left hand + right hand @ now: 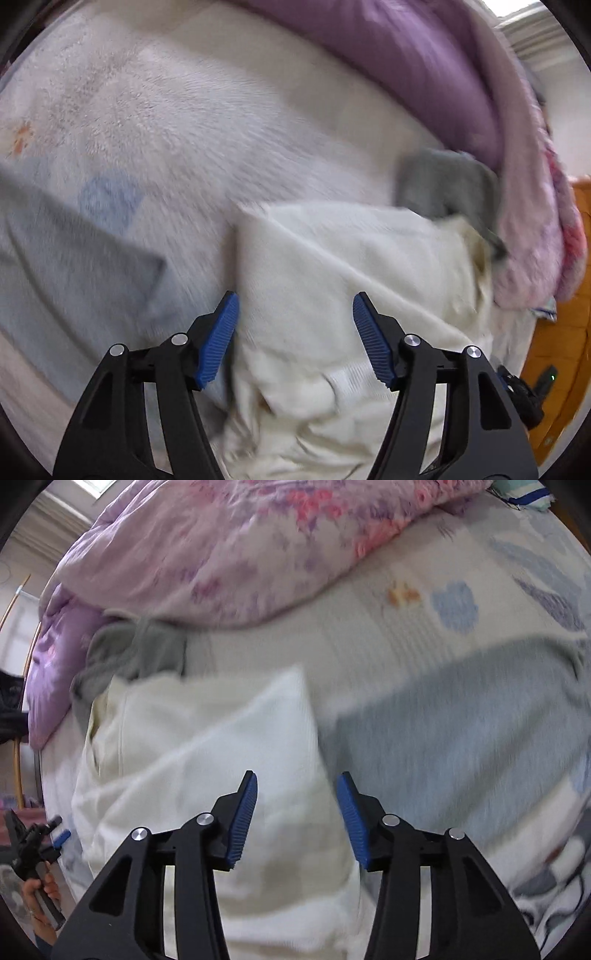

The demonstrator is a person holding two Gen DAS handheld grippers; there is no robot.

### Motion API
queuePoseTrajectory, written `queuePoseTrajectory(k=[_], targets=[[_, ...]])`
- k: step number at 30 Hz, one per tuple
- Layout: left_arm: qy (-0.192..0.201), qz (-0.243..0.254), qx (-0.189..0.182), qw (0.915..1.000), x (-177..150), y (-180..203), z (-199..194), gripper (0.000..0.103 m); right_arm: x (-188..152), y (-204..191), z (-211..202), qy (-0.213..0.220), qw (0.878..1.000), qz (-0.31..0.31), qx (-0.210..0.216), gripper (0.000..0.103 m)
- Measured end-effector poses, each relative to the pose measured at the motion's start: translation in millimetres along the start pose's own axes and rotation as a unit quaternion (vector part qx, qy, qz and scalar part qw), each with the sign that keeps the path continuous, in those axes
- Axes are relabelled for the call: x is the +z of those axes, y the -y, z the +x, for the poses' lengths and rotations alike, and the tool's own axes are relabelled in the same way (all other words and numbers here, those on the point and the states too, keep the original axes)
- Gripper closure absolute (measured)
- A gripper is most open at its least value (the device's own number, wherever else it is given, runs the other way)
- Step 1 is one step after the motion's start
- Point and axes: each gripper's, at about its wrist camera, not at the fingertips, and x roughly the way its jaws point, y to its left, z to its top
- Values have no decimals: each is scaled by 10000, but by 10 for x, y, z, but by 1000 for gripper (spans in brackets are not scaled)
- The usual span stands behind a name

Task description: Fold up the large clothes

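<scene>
A cream-white garment (332, 280) lies crumpled on the bed, partly folded; it also shows in the right wrist view (207, 753). A light blue-grey garment (70, 254) lies flat beside it, to its left in the left wrist view and to its right in the right wrist view (461, 731). A small grey cloth (447, 184) sits at the white garment's far corner (136, 650). My left gripper (295, 306) is open above the white garment, holding nothing. My right gripper (297, 786) is open above the white garment's edge, holding nothing.
A pink and purple floral quilt (229, 550) is bunched along the far side of the bed (424, 59). The bedsheet (406, 627) is pale with blue and orange prints. The other gripper and a hand (37, 867) show at the bed's left edge. An orange wooden surface (569, 295) stands right.
</scene>
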Motion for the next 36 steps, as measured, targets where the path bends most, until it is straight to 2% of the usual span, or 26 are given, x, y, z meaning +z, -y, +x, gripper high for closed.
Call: queuePoseTrajectory(k=[4, 9, 15, 23, 24, 26, 27, 29, 31, 32, 33, 36], targets=[[-163, -63, 300, 9994, 270, -88, 198, 38, 258, 61, 94, -52, 9999, 135, -21, 51], [-243, 165, 435, 9986, 423, -15, 348, 38, 429, 80, 311, -281, 9991, 266, -151, 51], [-375, 387, 649, 9964, 436, 97, 491, 38, 518, 103, 474, -439, 9981, 351, -261, 51], [-365, 542, 844, 9943, 491, 207, 647, 38, 552, 27, 725, -683, 9973, 265, -63, 51], [-343, 597, 888, 9937, 492, 217, 653, 38, 538, 17, 754, -680, 9974, 237, -68, 53], [-294, 705, 971, 9923, 461, 300, 697, 40, 504, -6, 801, -676, 9976, 144, -89, 67], [-265, 773, 1024, 9914, 445, 342, 714, 43, 480, -3, 792, -633, 9979, 82, -126, 68], [-194, 920, 1087, 9896, 428, 426, 733, 53, 453, -29, 788, -587, 9982, 7, -100, 81], [-182, 1034, 1087, 9885, 363, 523, 743, 78, 372, -117, 780, -515, 9986, -59, -118, 86], [-217, 1112, 1055, 9879, 352, 567, 739, 85, 345, -141, 754, -467, 9987, -160, -143, 89], [-236, 1170, 1051, 9873, 328, 598, 734, 89, 320, -160, 723, -412, 9987, -238, -171, 90], [-79, 1585, 1185, 9802, 219, 786, 659, 91, 264, -228, 616, -258, 9988, -342, -219, 95]])
